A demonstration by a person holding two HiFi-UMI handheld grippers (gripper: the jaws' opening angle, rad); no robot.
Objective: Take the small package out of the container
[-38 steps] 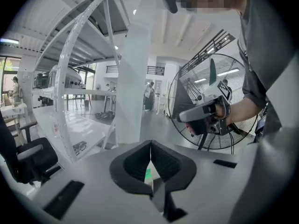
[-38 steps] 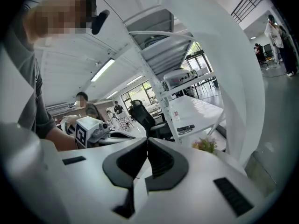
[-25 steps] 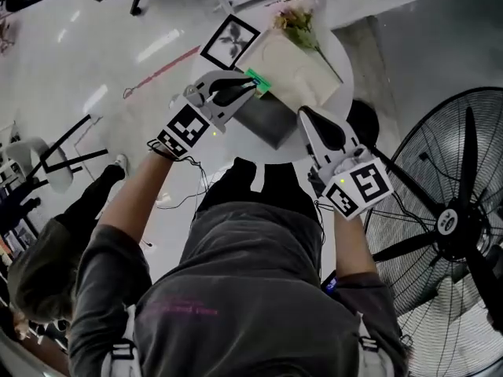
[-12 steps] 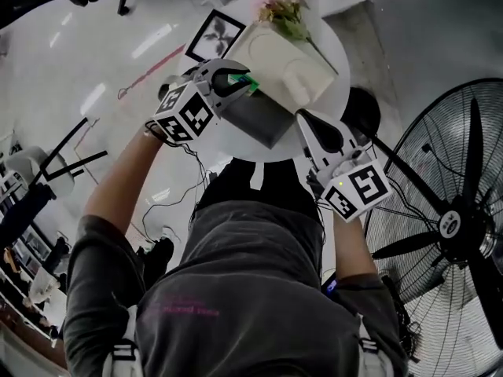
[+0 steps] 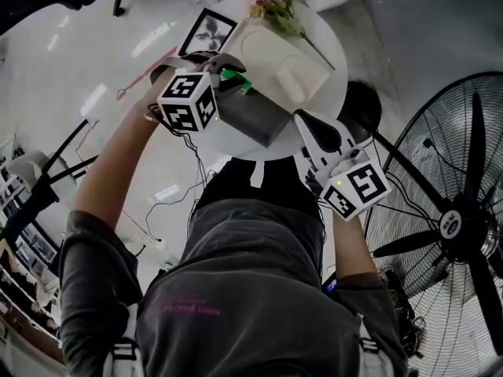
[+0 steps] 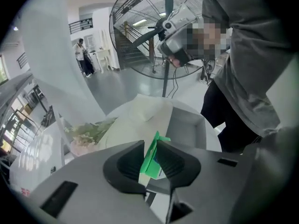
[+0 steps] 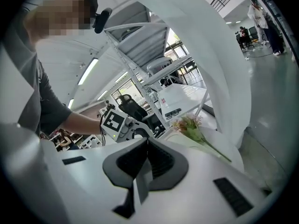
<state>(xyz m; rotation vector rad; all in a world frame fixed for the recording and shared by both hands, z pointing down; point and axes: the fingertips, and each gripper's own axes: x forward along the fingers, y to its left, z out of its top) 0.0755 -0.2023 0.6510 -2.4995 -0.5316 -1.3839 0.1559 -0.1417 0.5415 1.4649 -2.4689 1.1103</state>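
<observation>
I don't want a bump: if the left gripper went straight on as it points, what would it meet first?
Probably the cream box beside the grey container; depth is unclear.

My round white bench [image 5: 228, 144], carrying: one grey container [image 5: 251, 118]; one cream box [image 5: 277, 55] touching it; pink flowers [image 5: 273, 8] by the box.

the package [image 6: 152, 158] in the left gripper [image 6: 150, 143] is bright green; the container [image 5: 253, 118] under it is grey, the table [image 5: 338, 53] white. flowers [image 5: 273, 3] beyond are pink. its cube [image 5: 189, 100] bears black-and-white squares.
</observation>
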